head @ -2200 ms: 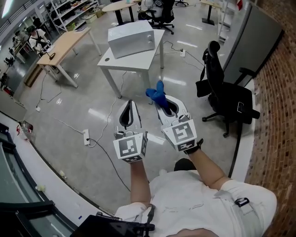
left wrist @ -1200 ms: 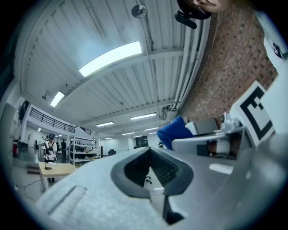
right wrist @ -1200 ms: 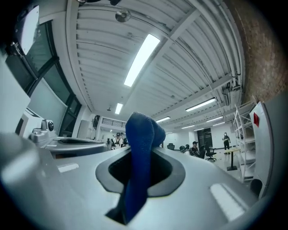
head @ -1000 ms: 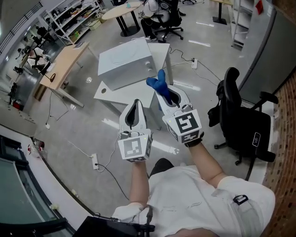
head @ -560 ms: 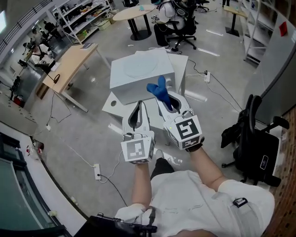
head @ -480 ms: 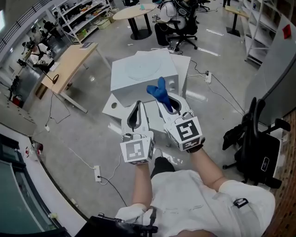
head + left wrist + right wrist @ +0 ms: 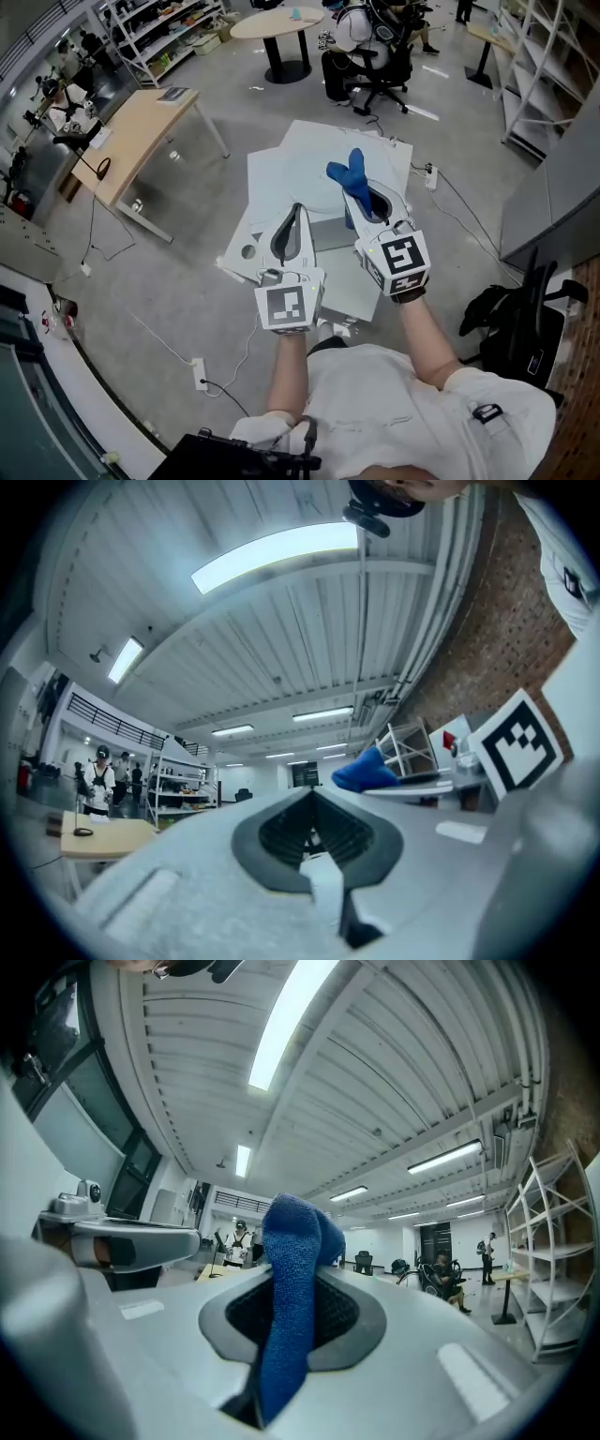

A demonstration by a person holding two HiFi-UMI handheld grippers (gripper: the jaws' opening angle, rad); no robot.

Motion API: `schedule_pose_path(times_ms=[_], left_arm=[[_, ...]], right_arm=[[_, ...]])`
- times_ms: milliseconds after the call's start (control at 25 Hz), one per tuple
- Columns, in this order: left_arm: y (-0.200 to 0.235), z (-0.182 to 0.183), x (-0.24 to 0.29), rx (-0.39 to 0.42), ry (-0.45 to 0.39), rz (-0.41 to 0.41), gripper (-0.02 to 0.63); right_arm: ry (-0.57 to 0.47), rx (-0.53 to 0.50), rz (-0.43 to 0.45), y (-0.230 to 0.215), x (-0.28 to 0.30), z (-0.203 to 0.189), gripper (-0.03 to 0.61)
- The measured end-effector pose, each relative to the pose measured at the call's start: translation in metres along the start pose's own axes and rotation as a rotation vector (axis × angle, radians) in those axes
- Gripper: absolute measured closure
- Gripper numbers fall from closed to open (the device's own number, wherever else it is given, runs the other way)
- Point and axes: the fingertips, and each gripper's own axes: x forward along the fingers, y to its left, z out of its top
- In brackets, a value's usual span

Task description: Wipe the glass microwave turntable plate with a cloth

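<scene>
In the head view a white microwave (image 7: 281, 183) stands on a white table (image 7: 242, 255) right under both grippers. On its top lies a faint round disc (image 7: 314, 178) that may be the glass plate. My right gripper (image 7: 356, 190) is shut on a blue cloth (image 7: 348, 172), which sticks up past its tips above the microwave's right side. In the right gripper view the blue cloth (image 7: 292, 1251) hangs between the jaws of the right gripper (image 7: 281, 1288). My left gripper (image 7: 298, 208) is shut and holds nothing, over the microwave's front. The left gripper (image 7: 312, 797) points up into the room.
A wooden desk (image 7: 141, 131) stands at the left and a round table (image 7: 286, 21) at the back. Office chairs (image 7: 375, 66) are behind the microwave table, and a black chair (image 7: 516, 319) is at the right. Cables (image 7: 459, 206) and a power strip (image 7: 199, 370) lie on the floor.
The person has walked up to the microwave table; it has gone from far ahead to directly under both grippers. The right gripper has kept the cloth, and the left has stayed shut.
</scene>
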Motion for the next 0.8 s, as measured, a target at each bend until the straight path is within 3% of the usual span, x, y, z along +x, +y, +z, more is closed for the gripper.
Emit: schedule_pose_path(times_ms=[200, 520, 640, 800], left_arm=[[0.042, -0.002, 0.041, -0.019, 0.003, -0.019, 0.611], [0.059, -0.073, 0.085, -0.045, 0.139, 0.059, 0.611], [0.079, -0.111, 0.099, -0.033, 0.232, 0.140, 0.611], [0.092, -0.157, 0.109, -0.054, 0.411, 0.211, 0.611]], right_arm=[[-0.008, 0.017, 0.016, 0.000, 0.063, 0.003, 0.515], [0.084, 0.064, 0.029, -0.063, 0.094, -0.030, 0.515], [0.140, 0.066, 0.134, -0.072, 0.121, -0.046, 0.515], [0.217, -0.051, 0.384, -0.055, 0.158, -0.063, 0.514]])
